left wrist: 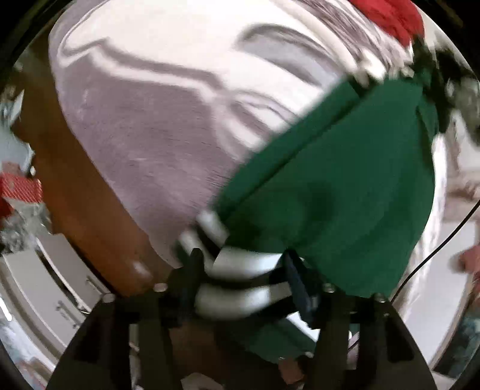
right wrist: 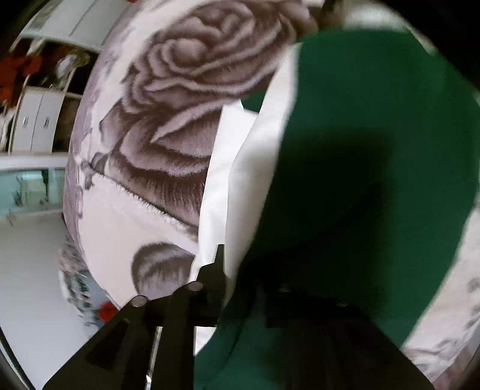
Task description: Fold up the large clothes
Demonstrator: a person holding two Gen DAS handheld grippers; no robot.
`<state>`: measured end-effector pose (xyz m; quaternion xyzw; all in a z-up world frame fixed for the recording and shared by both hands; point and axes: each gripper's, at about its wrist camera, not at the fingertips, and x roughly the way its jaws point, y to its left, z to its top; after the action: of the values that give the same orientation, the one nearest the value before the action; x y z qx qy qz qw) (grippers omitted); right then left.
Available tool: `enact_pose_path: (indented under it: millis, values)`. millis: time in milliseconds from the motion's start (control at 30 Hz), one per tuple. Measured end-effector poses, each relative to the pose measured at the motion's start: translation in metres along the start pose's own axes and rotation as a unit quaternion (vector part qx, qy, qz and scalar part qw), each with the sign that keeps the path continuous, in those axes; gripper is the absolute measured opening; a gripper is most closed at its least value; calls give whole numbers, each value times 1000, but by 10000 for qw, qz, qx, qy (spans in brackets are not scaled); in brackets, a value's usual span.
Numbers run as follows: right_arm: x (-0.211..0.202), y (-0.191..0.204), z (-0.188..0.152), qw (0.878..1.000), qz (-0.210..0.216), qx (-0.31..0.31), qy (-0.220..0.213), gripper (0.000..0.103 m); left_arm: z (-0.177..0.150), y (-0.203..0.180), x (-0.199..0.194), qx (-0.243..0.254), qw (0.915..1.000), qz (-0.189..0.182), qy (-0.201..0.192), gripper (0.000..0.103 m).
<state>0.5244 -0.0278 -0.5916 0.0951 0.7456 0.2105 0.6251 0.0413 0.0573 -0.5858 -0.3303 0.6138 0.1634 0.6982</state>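
A dark green garment with white-and-black striped trim (left wrist: 330,192) hangs from my left gripper (left wrist: 240,270), which is shut on its striped edge. The cloth stretches up and right towards the other gripper (left wrist: 444,75), seen blurred at its far corner. In the right wrist view the same green garment (right wrist: 375,144) drapes over my right gripper (right wrist: 249,279). It hides the right finger; the left finger (right wrist: 217,270) shows. The jaws look shut on the cloth. White fabric (right wrist: 240,180) lies beside the green.
A bed with a white and grey rose-print blanket (right wrist: 156,126) lies under the garment. It has a brown wooden frame (left wrist: 75,195). A red cloth (left wrist: 390,18) lies at the far edge. White cabinets (right wrist: 33,120) and white floor (right wrist: 30,270) are to the left.
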Motion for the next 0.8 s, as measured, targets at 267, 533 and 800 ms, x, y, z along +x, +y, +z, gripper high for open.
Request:
enact_pose_path:
  millis: [267,533,800]
  values:
    - [-36,-13,-39,9911,1328,-116,-28,59,-13,81,-41,-1185,9918,-397,-283,63]
    - [-34,-68,-175,9971,674,-109,348,60,-15,-42,-3,507,9987,-37,-40,63]
    - [35,-158,-330,9809,917,1226,1201,60,-3,27,-7,-148,9998,68,-80,75]
